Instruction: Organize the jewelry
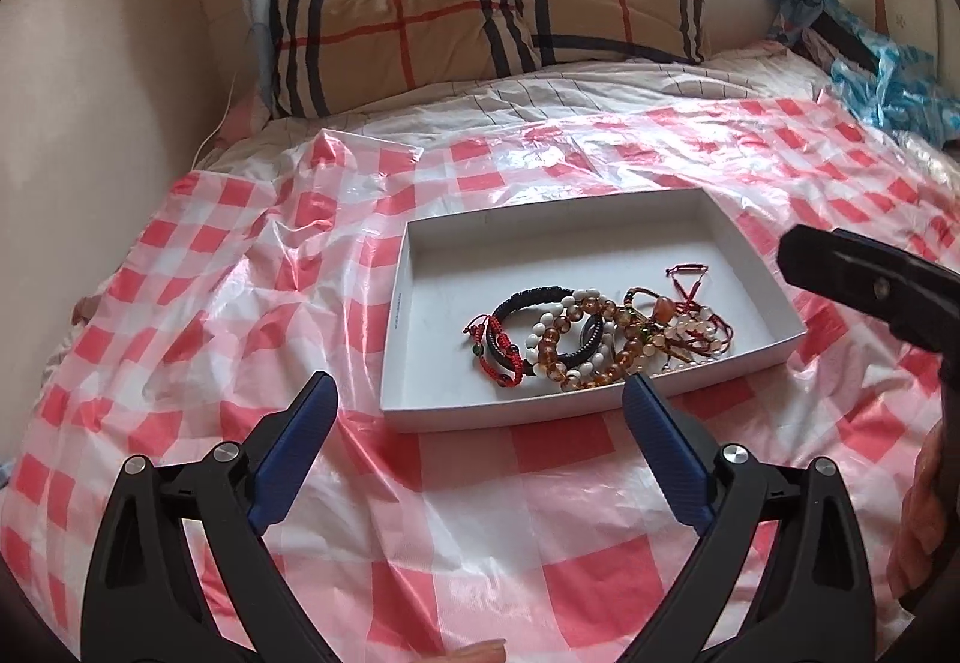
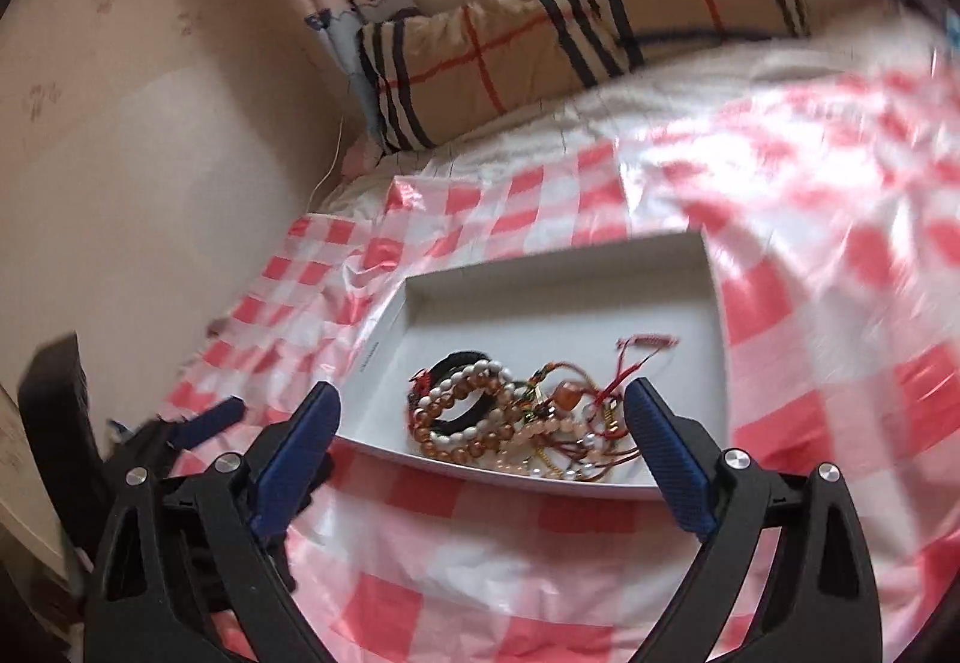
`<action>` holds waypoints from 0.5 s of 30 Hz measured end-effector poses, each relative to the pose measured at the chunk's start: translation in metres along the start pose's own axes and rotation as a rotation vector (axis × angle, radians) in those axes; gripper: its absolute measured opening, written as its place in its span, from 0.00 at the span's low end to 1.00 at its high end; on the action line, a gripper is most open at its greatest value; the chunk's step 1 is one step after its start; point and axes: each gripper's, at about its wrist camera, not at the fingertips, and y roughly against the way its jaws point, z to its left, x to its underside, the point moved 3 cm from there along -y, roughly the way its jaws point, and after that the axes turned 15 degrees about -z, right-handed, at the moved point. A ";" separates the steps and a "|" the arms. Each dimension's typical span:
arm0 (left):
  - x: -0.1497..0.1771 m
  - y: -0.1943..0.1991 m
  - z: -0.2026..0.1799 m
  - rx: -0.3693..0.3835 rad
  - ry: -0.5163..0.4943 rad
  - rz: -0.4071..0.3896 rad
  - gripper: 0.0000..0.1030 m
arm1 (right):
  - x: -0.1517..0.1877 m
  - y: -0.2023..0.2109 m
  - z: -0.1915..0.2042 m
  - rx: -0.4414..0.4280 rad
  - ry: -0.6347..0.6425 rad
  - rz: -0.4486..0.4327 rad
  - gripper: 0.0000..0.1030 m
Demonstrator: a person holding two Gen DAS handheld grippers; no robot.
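A tangle of bracelets (image 1: 600, 339) lies heaped in the near right part of a shallow white tray (image 1: 414, 237), which sits on a red-and-white checked plastic sheet (image 1: 480, 513) spread over a bed. Amber, white and pale beaded strands overlap a black braided bangle (image 1: 528, 300), with red cords at the near-left edge of the heap and trailing toward the tray's far right. The far half of the tray is bare. Sorting appears not yet begun: both tools hover short of the tray's near rim. The left gripper (image 1: 480, 393) has its blue fingers (image 1: 297, 459) spread wide and holds nothing; the right gripper (image 2: 480, 399) is likewise wide apart and holding nothing. The next move likely calls for picking one strand off the heap without dragging its neighbours. Beyond the tray, a plaid pillow (image 1: 420, 27) rests under the window.
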 end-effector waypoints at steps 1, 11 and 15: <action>0.001 0.010 0.001 -0.005 0.000 -0.007 0.93 | -0.001 0.013 0.005 0.017 0.041 -0.026 0.93; 0.041 0.122 0.011 -0.019 -0.022 -0.018 0.93 | 0.044 0.157 0.002 0.163 0.132 -0.014 0.93; 0.061 0.159 0.006 -0.004 -0.008 -0.009 0.93 | 0.054 0.204 0.007 0.203 0.158 -0.065 0.93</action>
